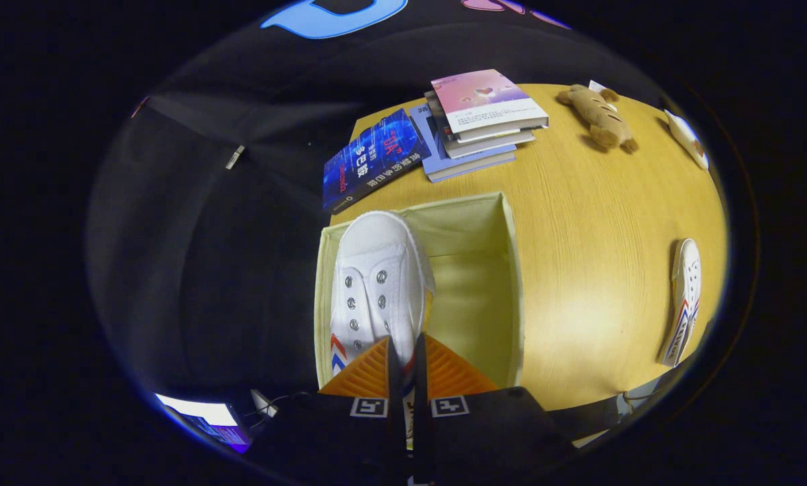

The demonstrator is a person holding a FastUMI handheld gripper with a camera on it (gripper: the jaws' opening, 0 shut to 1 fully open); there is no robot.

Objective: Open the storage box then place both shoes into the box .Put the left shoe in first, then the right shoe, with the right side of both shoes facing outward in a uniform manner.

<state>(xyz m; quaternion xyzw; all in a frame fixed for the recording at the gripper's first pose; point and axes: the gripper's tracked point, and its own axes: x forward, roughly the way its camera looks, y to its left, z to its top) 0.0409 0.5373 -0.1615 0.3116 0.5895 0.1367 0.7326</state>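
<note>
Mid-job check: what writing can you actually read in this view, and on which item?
Blue book: cover title, tilted, too blurred to quote.
Pink book: small print, unreadable.
Far shoe: side lettering, too small.
Held shoe, clamped in the hand-held gripper over the storage box: none legible.

The single camera rode on the hand-held gripper (407,368) and looked forward along its two fingers, which rose from the bottom of the view, closed together on the heel of a white shoe (378,283). It faced steeply downward from above and close to the open storage box (511,270), seeing straight into it. Its wide fisheye lens also took in the worktop (599,223) beyond, reaching a stack of books (484,121) at the far edge and the booth's dark wall behind.
</note>
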